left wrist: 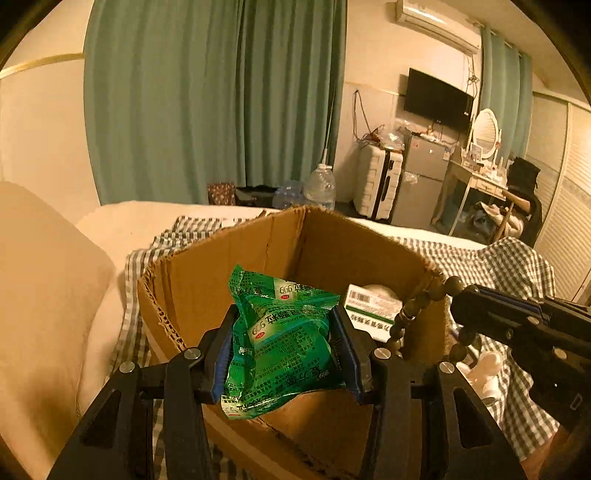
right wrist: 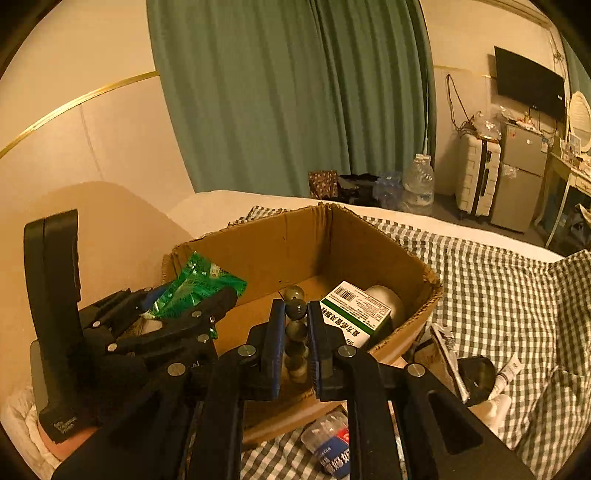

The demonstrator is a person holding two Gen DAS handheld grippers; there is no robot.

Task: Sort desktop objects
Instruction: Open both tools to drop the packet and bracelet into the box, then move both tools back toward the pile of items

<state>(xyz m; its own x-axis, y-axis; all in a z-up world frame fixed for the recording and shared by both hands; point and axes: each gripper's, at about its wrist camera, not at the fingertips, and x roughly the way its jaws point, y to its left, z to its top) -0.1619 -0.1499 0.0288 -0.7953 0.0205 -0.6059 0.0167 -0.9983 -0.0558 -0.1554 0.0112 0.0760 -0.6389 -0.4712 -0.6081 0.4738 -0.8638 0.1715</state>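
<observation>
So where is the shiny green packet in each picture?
Left wrist view: the green packet sits low in the middle, squeezed between the left tongs, over the cardboard box.
Right wrist view: the green packet is at the left, poking out of the left tongs above the box's left corner.
Shared landmark: the green-and-white medicine box lying inside the cardboard box.

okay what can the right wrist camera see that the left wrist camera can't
Only the right wrist view shows the clutter on the checked cloth in front of the box: a blue-labelled packet and a white tube.

Only the left wrist view shows the air conditioner on the wall.

Both show the cardboard box, the left gripper clamping the green packet, the right gripper holding the bead string, and the white-and-green carton in the box.
</observation>
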